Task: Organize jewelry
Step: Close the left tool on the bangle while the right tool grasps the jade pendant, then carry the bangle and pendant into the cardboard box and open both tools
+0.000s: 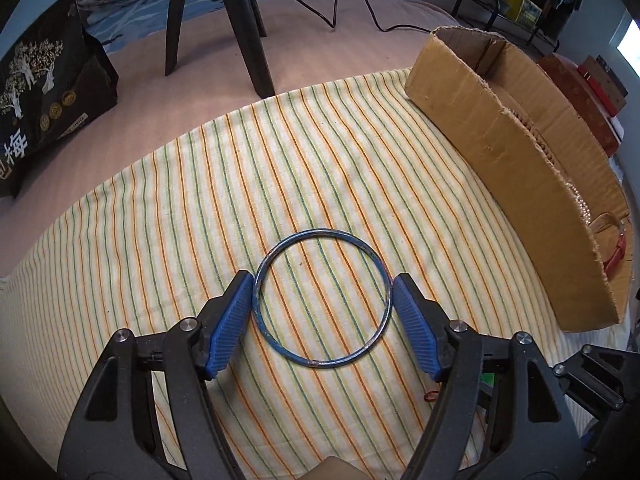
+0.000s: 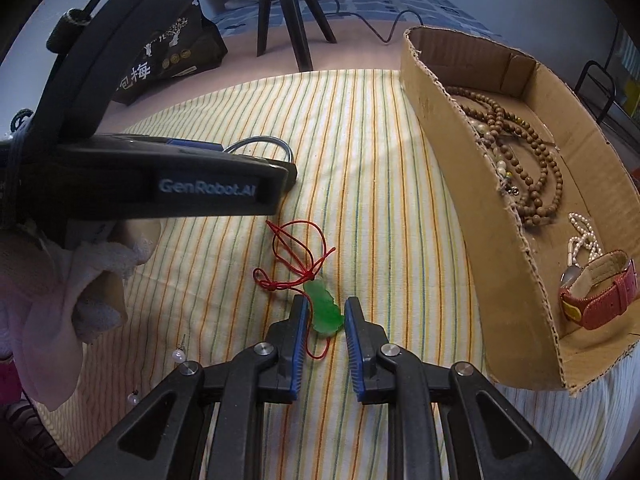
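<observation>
A thin blue bangle (image 1: 320, 232) lies flat on the striped cloth (image 1: 160, 220). My left gripper (image 1: 323, 276) is open and straddles it, with a blue pad on either side of the ring. In the right wrist view, a green pendant (image 2: 325, 312) on a red cord (image 2: 298, 240) lies on the cloth. My right gripper (image 2: 326, 299) is shut on the pendant's lower part. The left gripper's black body (image 2: 160, 184) fills the left of that view, and part of the bangle (image 2: 260, 141) shows behind it.
A cardboard box (image 2: 460, 184) on the right holds wooden beads (image 2: 532, 168), a pearl string (image 2: 580, 236) and a red-strapped watch (image 2: 600, 296). Two pearl pins (image 2: 178, 356) lie at the lower left. A dark bag (image 1: 40, 92) and tripod legs (image 1: 248, 40) stand behind the cloth.
</observation>
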`<state>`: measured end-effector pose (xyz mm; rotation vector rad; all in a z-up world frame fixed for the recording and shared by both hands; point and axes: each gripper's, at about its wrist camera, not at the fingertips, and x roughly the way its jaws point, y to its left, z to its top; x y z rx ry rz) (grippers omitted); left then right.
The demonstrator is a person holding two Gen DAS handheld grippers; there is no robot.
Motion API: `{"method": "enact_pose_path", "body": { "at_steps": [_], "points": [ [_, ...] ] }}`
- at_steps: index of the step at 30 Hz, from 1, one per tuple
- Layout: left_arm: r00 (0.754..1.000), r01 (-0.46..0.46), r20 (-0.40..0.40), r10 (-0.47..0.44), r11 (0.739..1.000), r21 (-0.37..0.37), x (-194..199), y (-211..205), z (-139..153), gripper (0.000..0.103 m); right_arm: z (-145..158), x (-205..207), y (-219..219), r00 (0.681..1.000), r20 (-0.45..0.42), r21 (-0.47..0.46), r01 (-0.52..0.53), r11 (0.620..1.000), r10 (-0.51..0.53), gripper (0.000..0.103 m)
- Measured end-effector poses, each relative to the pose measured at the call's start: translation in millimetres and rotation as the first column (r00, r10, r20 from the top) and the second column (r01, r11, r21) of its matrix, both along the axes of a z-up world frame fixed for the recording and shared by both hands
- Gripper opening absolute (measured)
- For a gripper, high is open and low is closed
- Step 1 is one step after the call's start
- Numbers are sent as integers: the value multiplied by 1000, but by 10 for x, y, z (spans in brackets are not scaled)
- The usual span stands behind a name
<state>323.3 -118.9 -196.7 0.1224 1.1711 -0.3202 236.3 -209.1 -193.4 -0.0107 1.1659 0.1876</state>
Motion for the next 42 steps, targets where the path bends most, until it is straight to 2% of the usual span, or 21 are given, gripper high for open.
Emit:
{"method": "enact_pose_path", "body": {
  "at_steps": [4, 6, 11, 15, 22, 31, 42],
  "points": [
    [999, 8, 30, -9, 999, 33, -49, -24, 13, 73, -2, -7, -3, 1000, 7, 4, -13, 1000, 13, 19],
    [999, 13, 40, -15, 999, 33, -68, -3, 15, 73, 4, -6, -3, 1000, 14, 18, -26, 999, 26, 23],
    [999, -2, 47, 1, 1000, 23, -77, 106, 17, 73, 0, 12, 40, 998, 30, 4, -49, 999, 49, 25],
    [999, -10, 52, 8, 1000, 25, -97, 193, 27, 73, 8, 20, 103, 997, 33, -34, -74, 997, 75, 15],
    [998, -36, 57, 35, 999, 9, -133, 362, 101, 73, 96, -5, 109, 995, 57, -15, -81, 997, 81, 15],
    [993, -57, 98, 59, 998, -24, -256, 557, 372, 73, 401, -54, 78, 988, 134, 14, -85, 996, 82, 15],
    [979, -57, 189, 80, 991, -124, -425, 510, 909, 73, 900, -45, -198, 968, 248, 45, -58, 997, 45, 15]
  ]
}}
